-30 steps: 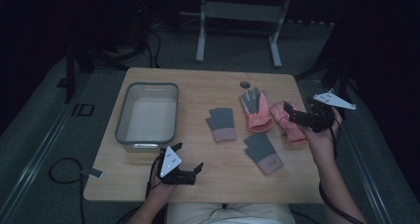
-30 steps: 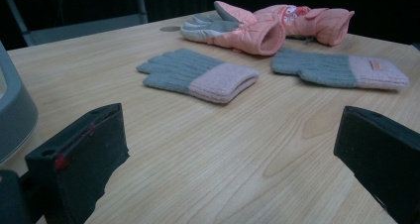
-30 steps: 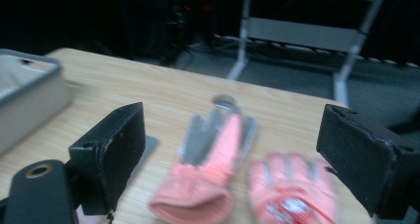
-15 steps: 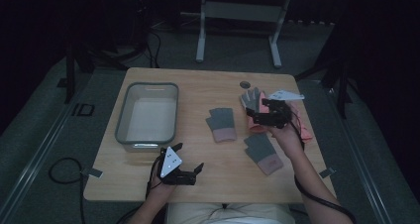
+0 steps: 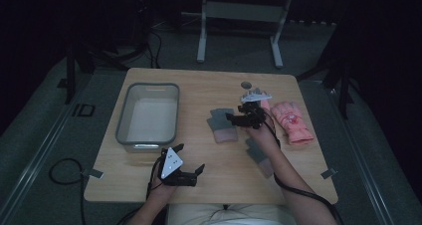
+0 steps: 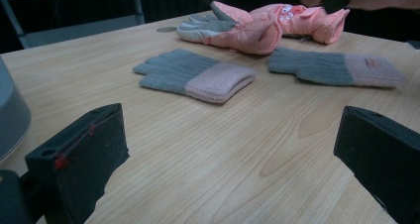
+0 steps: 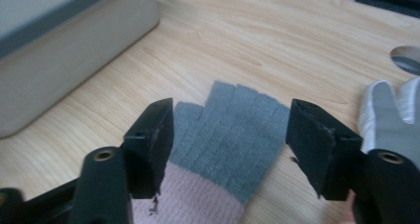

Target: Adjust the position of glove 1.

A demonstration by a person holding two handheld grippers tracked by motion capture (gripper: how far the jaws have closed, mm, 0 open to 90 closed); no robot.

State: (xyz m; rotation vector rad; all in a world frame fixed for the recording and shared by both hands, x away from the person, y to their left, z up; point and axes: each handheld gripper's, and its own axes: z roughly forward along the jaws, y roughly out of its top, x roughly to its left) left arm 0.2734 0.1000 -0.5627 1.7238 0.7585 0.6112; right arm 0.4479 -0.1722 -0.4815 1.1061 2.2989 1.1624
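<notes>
The right gripper is hovering over a knit glove at table centre, fingers wide, gripping nothing. The left gripper is idling at 6 o'clock, open, empty. The bin at 9 o'clock is holding nothing; all four gloves are lying out, probably none sorted yet.

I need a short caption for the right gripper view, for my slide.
Open right gripper poised over a grey knit glove with a pink cuff, beside a plastic tub on a wooden table.
</notes>
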